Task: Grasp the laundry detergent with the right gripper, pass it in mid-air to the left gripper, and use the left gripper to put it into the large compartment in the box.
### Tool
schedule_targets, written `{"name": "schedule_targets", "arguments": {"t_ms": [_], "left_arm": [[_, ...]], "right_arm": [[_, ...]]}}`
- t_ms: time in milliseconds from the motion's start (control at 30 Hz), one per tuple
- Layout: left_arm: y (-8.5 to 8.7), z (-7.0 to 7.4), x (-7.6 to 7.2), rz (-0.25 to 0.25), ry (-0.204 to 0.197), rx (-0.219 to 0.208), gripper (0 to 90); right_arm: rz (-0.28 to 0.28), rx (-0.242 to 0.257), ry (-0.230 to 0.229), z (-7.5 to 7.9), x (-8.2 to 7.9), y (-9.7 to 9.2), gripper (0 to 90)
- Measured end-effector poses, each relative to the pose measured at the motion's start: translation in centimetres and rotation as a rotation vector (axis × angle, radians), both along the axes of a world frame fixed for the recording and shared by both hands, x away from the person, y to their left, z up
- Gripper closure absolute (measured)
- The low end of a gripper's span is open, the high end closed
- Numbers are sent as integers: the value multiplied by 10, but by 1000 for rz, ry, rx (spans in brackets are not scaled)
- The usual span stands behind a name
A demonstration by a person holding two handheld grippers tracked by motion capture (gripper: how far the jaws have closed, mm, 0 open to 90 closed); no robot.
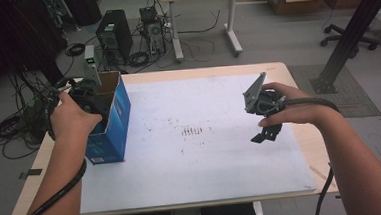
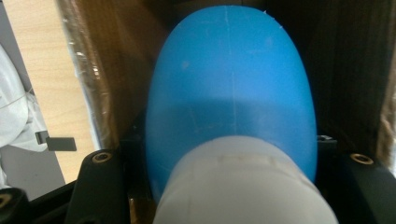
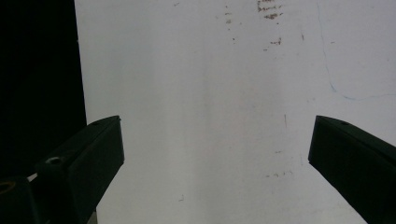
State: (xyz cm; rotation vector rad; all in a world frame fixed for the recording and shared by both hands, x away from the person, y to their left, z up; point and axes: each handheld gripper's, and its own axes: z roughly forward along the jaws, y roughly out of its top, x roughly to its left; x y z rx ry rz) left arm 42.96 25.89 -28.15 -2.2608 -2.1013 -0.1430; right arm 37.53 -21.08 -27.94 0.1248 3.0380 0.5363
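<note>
Both forearms come in from the near edge of the desk, which is covered by a white sheet with faint brown marks at its middle. Right claw: hovers over the right part of the sheet, jaws spread wide, nothing between them; in the right gripper view the bare sheet lies between the two black jaws. Left claw: at the left edge of the desk, pushed down into the open top of the blue cardboard box, clenched on a blue-and-white bottle-like object. Step in hand, as I judge it: lowering the object into the box. In the left gripper view the brown inner walls of the box rise on both sides of it, so it sits inside the box; whether it touches the bottom I cannot tell. Next move likely calls for setting it down, releasing the left jaws and lifting straight out without dragging the box wall. Object: smooth rounded blue body with a faint moulded seam down its length, a white cylindrical end toward the camera, matte plastic, slightly scuffed.
</note>
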Motion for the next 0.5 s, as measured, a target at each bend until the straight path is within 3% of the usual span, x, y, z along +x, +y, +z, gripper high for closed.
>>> {"name": "schedule_targets", "arguments": {"t_ms": [500], "left_arm": [[3,-4,0,-2,-11,-11,385]], "right_arm": [[-5,2,1,2,-3,-3,34]]}}
